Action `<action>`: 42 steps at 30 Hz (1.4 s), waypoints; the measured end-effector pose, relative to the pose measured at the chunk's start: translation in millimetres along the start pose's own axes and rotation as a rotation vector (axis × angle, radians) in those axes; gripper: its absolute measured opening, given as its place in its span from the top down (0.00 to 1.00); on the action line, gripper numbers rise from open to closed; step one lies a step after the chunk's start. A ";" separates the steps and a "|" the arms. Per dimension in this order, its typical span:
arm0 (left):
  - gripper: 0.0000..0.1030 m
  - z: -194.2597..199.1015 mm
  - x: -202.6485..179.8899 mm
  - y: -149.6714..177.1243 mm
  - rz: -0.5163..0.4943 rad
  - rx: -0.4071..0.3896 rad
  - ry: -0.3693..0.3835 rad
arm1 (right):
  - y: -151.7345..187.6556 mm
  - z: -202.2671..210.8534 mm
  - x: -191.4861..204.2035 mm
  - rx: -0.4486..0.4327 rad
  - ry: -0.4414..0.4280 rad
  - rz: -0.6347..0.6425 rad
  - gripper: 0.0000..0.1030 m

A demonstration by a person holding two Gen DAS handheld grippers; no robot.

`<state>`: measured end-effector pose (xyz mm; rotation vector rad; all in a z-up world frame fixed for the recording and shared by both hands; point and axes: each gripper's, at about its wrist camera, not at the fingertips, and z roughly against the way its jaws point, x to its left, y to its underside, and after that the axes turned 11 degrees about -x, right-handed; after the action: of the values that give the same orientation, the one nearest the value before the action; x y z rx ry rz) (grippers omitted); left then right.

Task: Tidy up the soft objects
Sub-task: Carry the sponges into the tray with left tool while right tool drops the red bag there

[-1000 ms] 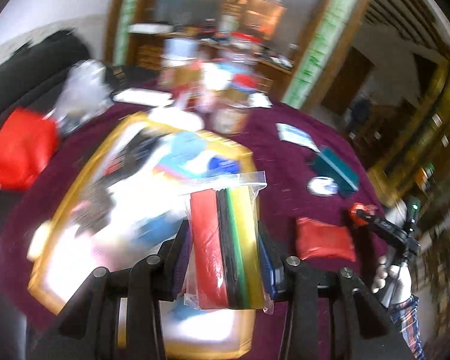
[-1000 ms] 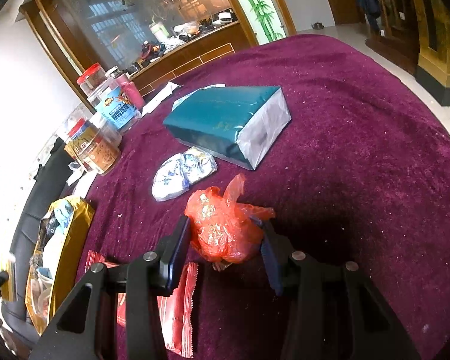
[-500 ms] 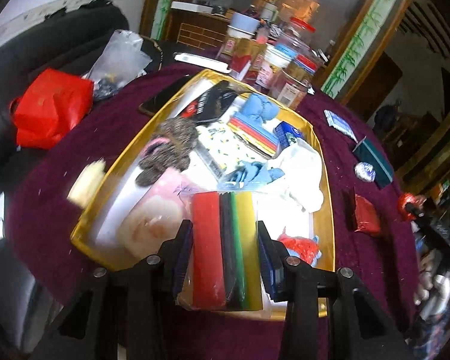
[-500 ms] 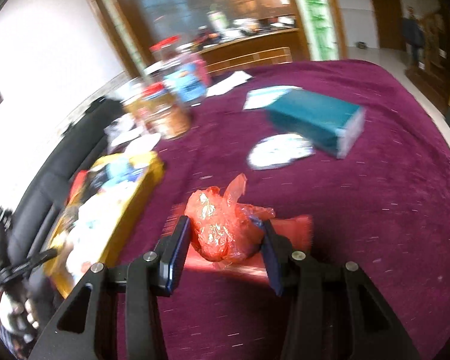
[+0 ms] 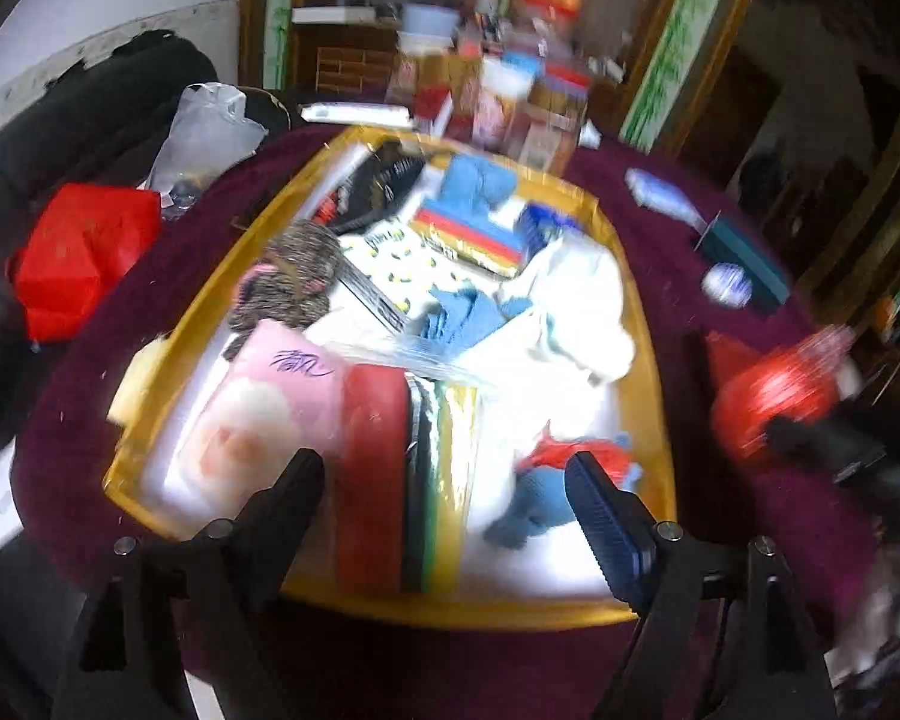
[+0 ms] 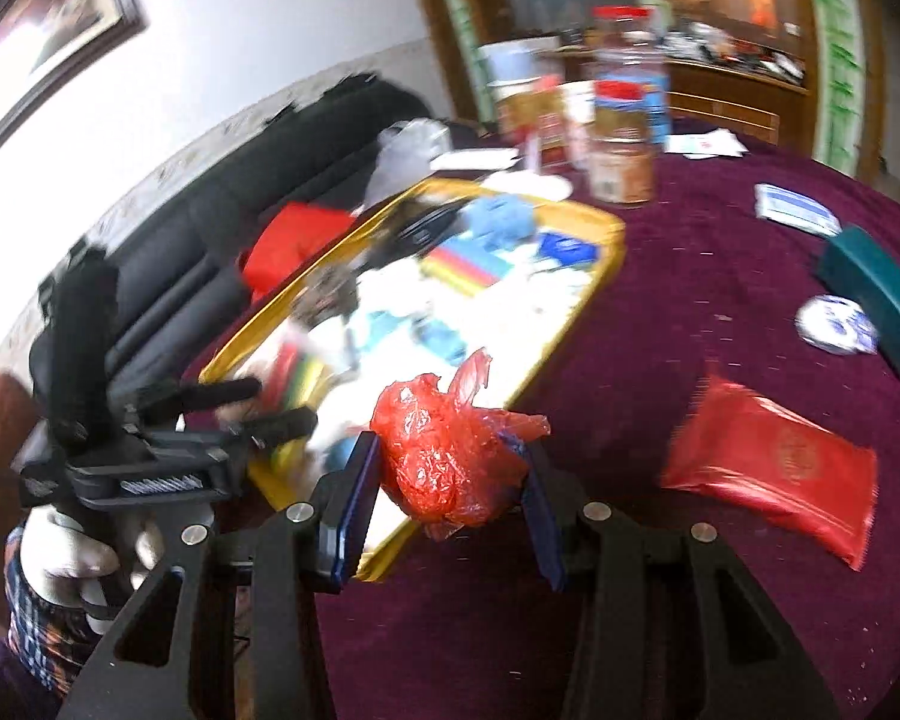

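- Gold tray (image 5: 648, 372) on maroon cloth (image 6: 660, 312), packed with soft goods: pink pack (image 5: 258, 414), grey knit (image 5: 294, 276), blue cloths (image 5: 468, 318).
- Your left gripper (image 5: 444, 480): jaws have just been opening, now spread; the foam pack (image 5: 408, 468), in red, black, green and yellow, lies between them in the tray, unpinched.
- Your right gripper (image 6: 450, 480): pinching a red bag (image 6: 450, 456) over the tray's near edge.
- Red packet (image 6: 774, 468) lies flat on the cloth beside it.
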<state>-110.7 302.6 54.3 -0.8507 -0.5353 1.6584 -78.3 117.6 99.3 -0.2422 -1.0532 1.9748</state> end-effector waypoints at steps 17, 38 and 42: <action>0.12 64.6 64.0 19.5 0.266 -0.187 0.048 | 21.0 -64.9 68.6 0.232 -0.086 0.160 0.57; 0.10 55.2 39.0 24.7 0.209 -0.151 0.057 | 28.0 -77.1 63.2 0.283 0.005 0.234 0.54; 0.09 56.5 27.4 24.8 0.185 -0.145 0.044 | 21.1 -51.9 55.7 0.222 -0.017 0.199 0.37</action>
<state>-172.5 327.6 65.1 -1.0668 -0.5654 1.7795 -98.1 184.8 62.7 -0.2154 -0.8378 2.2564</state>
